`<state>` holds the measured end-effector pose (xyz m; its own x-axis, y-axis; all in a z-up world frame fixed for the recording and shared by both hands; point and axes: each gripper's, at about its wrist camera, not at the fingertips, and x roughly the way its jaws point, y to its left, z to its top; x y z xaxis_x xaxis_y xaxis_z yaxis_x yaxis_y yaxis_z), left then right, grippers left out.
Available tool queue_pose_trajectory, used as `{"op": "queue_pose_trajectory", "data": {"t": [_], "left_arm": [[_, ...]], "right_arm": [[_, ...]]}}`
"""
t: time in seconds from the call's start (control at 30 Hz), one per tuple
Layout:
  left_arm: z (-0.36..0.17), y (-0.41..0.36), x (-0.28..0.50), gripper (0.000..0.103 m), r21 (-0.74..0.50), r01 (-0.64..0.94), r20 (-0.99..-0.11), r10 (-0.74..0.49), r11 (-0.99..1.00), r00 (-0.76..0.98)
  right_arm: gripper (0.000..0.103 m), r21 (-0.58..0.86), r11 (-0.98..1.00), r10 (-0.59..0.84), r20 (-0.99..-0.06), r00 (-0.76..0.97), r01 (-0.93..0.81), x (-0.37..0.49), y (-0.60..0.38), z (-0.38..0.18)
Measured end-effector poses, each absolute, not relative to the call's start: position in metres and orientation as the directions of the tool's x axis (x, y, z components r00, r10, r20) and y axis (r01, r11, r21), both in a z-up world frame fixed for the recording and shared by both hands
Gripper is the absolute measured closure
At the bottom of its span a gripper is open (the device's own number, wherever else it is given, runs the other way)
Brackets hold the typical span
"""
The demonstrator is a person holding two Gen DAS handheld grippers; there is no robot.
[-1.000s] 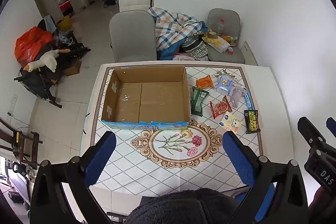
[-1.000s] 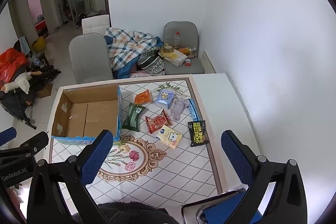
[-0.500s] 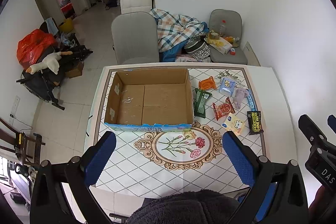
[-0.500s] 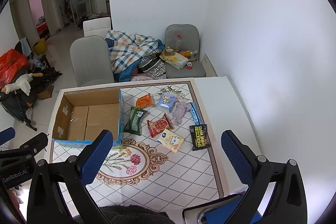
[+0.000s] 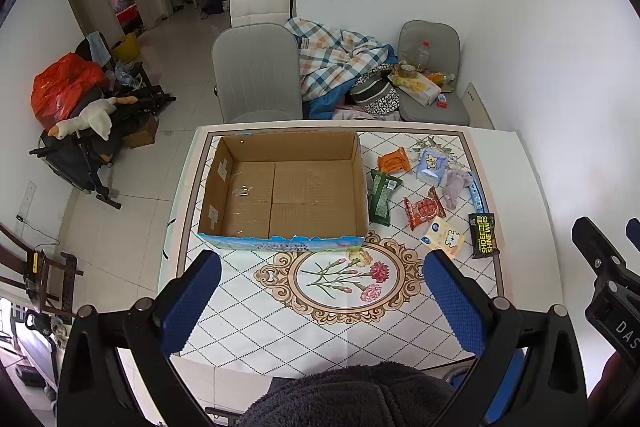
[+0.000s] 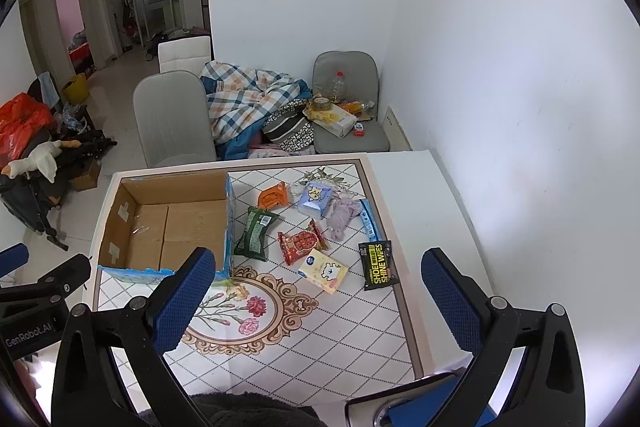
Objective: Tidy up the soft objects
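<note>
Both tongs, left (image 5: 320, 291) and right (image 6: 316, 287), hang spread; ahead, the light, crinkly tissue pack (image 6: 323, 270) should yield—pinch its middle.

left gripper (image 5: 320, 297): you raise it, farther above the cardboard box (image 5: 284, 187)
right gripper (image 6: 316, 295): you lift it, box looks smaller

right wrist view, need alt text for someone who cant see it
An open right gripper hovers above a tiled table with an empty cardboard box on the left and soft packets, including shoe shine wipes, scattered beside it.
</note>
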<state>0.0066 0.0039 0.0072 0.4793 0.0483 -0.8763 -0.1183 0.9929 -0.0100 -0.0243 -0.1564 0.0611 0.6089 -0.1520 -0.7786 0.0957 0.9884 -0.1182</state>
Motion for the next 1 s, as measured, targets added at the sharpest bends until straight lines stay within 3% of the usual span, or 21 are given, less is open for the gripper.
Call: {"op": "queue_pose_trajectory", "data": {"t": [1.0], "left_arm": [[0.017,-0.002,-0.005,0.000,-0.012,-0.115,-0.857,0.049,0.993,0.514]], "right_arm": [[0.000,-0.106,0.990,-0.141,-0.756,0.640,0.092,-0.039,-0.160,0.070]]}}
